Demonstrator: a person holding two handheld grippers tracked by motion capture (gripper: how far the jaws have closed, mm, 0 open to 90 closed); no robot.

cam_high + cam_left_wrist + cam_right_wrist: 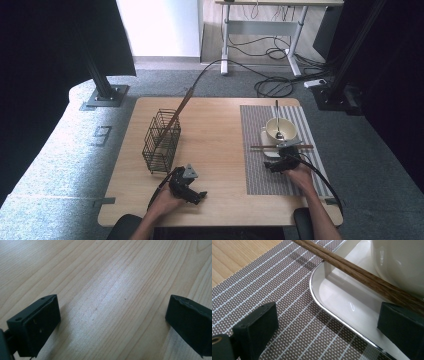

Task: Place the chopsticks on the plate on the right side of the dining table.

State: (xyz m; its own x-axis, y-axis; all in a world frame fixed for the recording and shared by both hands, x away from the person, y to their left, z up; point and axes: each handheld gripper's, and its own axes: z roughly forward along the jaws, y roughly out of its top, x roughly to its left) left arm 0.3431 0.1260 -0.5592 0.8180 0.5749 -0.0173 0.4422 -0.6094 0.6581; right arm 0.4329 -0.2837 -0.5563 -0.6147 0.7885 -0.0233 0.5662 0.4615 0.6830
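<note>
A cream bowl (281, 129) with a metal spoon (277, 120) in it stands on a small white tray (268, 151) on the striped placemat (260, 172). A pair of brown chopsticks (281, 146) lies across the tray in front of the bowl. My right gripper (276, 162) is open just short of the tray. In the right gripper view its jaws straddle the tray's rim (329, 312), with the chopsticks (352, 267) and bowl (397, 262) just beyond. My left gripper (199, 195) is open over bare wood (112, 290) near the front edge.
A black wire basket (161, 141) stands at the table's left with a long brown stick (181, 106) leaning out of it. Bare wood lies between basket and placemat. Beyond the table are a desk frame, cables and dark stands on grey carpet.
</note>
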